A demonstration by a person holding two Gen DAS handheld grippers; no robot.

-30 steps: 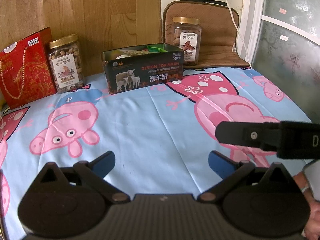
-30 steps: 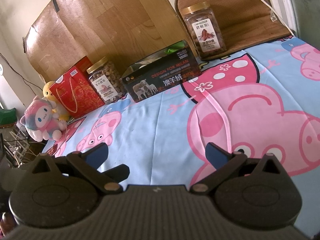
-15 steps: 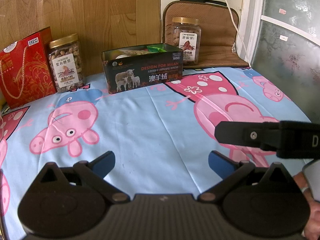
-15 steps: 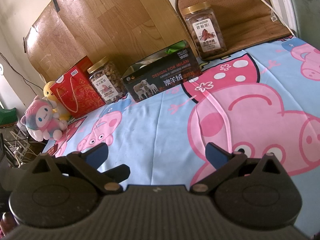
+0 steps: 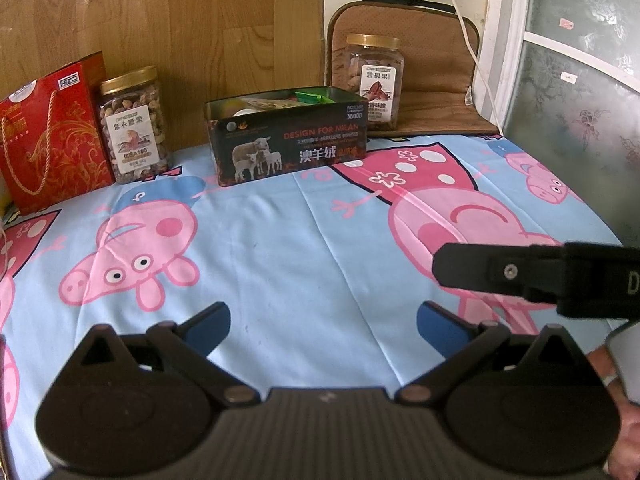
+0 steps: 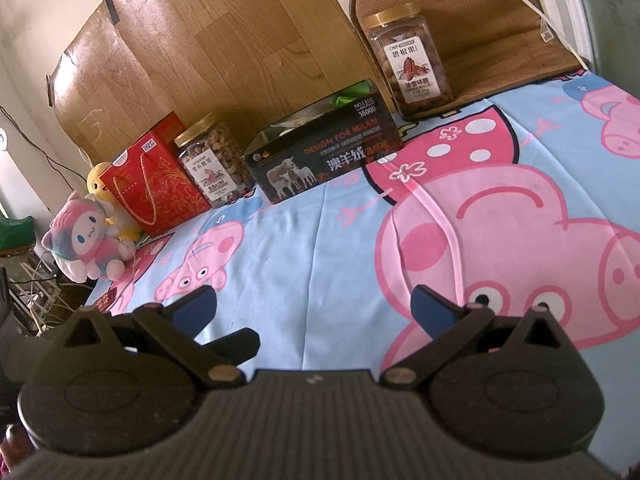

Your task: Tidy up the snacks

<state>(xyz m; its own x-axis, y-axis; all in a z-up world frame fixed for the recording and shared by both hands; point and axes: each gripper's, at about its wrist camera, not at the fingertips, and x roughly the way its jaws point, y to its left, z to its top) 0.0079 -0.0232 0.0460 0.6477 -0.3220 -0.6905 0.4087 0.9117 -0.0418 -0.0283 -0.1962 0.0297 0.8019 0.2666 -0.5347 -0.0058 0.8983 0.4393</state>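
A black open box (image 5: pixel 288 140) with sheep on its side stands at the back of the table and holds several snack packets (image 5: pixel 308 98); it also shows in the right wrist view (image 6: pixel 324 156). A round nut jar (image 5: pixel 134 124) stands left of it, a square nut jar (image 5: pixel 374 80) right of it. My left gripper (image 5: pixel 324 326) is open and empty, low over the cloth at the front. My right gripper (image 6: pixel 314 308) is open and empty too, and it shows from the side in the left wrist view (image 5: pixel 520 276).
A red gift bag (image 5: pixel 48 140) stands at the far left, with plush toys (image 6: pixel 86 240) beyond the table's left edge. A brown cushion (image 5: pixel 432 72) leans at the back right. A cartoon-pig cloth (image 5: pixel 304 232) covers the table.
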